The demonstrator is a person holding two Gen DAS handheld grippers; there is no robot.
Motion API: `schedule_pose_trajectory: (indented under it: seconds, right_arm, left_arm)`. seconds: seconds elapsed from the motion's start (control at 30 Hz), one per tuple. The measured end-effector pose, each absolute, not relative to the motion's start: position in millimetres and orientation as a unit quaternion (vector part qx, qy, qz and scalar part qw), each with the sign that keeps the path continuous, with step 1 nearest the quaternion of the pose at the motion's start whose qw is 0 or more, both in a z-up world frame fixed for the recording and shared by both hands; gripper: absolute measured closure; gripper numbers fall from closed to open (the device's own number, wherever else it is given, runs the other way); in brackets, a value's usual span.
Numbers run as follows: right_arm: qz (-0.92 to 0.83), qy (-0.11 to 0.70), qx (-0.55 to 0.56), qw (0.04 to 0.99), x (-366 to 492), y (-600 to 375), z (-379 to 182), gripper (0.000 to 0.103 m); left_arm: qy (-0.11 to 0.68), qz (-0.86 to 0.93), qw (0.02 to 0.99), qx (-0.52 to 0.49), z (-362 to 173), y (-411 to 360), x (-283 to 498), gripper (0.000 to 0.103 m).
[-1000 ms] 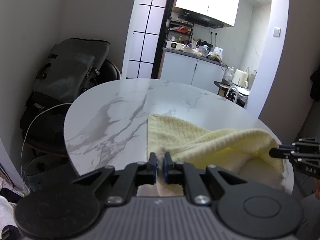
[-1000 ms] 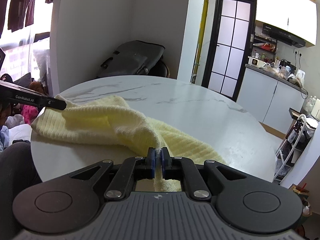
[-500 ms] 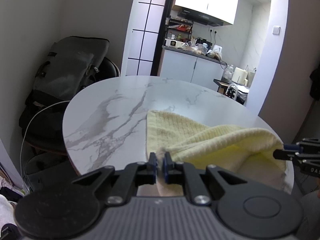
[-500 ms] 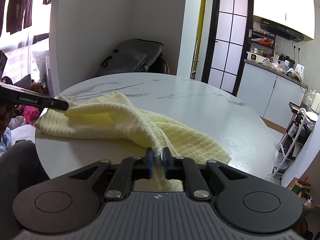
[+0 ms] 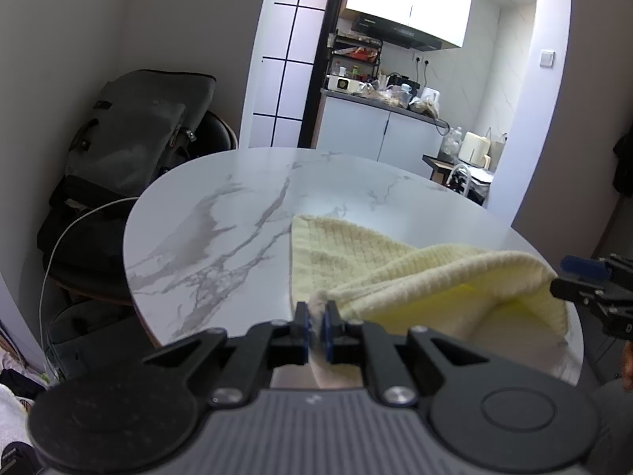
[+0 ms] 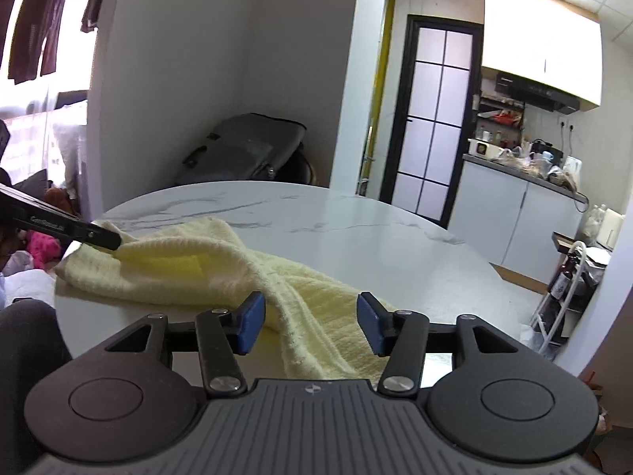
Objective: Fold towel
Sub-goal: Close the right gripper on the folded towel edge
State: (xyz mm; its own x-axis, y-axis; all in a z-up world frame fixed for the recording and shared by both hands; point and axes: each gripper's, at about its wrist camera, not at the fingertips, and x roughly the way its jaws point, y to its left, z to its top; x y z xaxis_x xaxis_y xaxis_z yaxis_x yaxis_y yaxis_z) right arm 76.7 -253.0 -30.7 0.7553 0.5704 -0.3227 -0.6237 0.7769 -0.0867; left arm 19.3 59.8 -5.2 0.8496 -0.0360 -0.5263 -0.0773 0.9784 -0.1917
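Left wrist view: left gripper [image 5: 315,330] is pinching the towel [image 5: 399,265] corner at the table [image 5: 221,213] near edge, towel running rightward; right wrist view: right gripper [image 6: 311,322] is opening, pads clear, towel [image 6: 198,261] ridge lying between them, stretching left.

Your right gripper [image 6: 310,322]: jaws opening, astride towel [image 6: 190,261] | towel on table [image 6: 356,221] near edge | left gripper [image 6: 105,239] pinches its far-left corner

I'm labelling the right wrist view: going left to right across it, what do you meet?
Left gripper pinching the towel's corner → yellow towel on the round marble table → grey bag against the wall → glass-paned door → kitchen counter.
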Motion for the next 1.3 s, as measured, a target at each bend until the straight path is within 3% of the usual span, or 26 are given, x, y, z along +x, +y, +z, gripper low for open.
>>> schedule_pose_trajectory:
  seconds: [0.1,0.57,0.87,1.03,1.3]
  right_arm:
    - [0.317,0.140,-0.082,0.935,79.0,-256.1,-28.1,0.034]
    - [0.370,0.166,-0.085,0.910,78.5,-256.7,-29.2,0.033]
    - [0.359,0.177,-0.026,0.916,95.8,-288.0,-24.3,0.033]
    - [0.365,0.229,-0.046,0.901,116.5,-281.6,-35.4,0.050]
    - [0.372,0.258,-0.071,0.889,120.6,-263.9,-50.4,0.050]
  left_arm:
    - [0.273,0.011,0.956,-0.106,-5.1,62.4,18.3,0.095]
    - [0.271,0.012,0.957,-0.106,-3.5,61.4,14.3,0.095]
    - [0.270,0.020,0.957,-0.104,0.3,61.9,13.6,0.095]
    - [0.273,0.021,0.957,-0.101,1.0,58.9,12.9,0.095]
    - [0.278,0.022,0.956,-0.097,0.0,59.5,14.2,0.095]
